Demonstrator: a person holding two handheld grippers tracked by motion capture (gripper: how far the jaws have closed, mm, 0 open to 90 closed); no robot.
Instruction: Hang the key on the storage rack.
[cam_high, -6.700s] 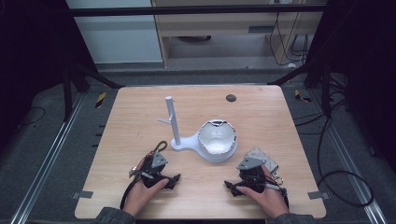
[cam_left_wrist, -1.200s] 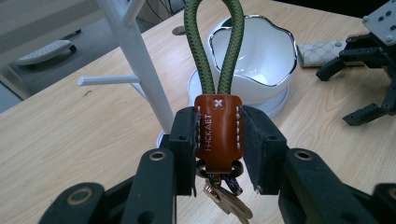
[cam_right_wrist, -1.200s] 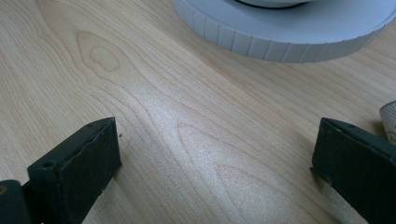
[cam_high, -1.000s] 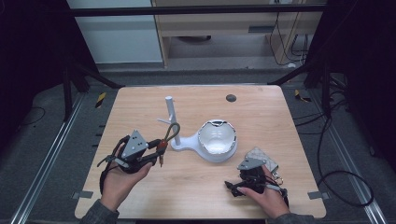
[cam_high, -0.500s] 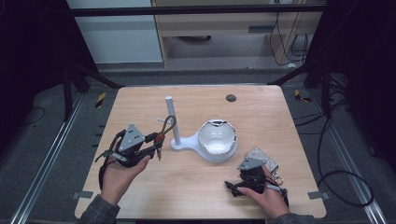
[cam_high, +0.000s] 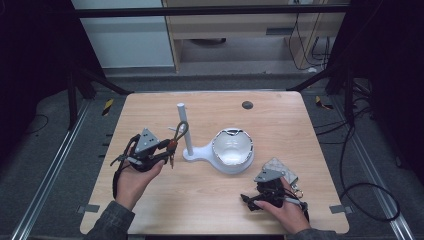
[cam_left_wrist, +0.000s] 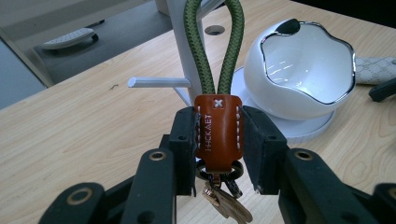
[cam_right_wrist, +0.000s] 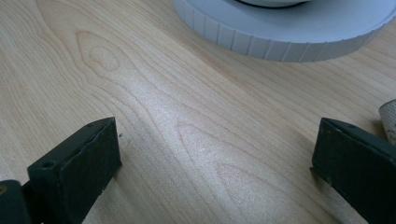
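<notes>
clamping the brown leather tab of a keychain (cam_left_wrist: 217, 133) between its pads, the left gripper (cam_high: 167, 152) sits left of centre in the high view, the green cord loop (cam_left_wrist: 215, 44) rising against the white post of the stand (cam_high: 184, 131). the right gripper (cam_high: 250, 200), lower right, rests on the table (cam_high: 300, 125) with jaws wide apart and empty, beside a patterned pouch (cam_high: 280, 167).

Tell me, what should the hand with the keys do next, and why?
Probably lift the green loop higher and slide it over a peg. The left hand-held gripper pinches the keyring's brown tag right beside the white stand, loop up.
</notes>
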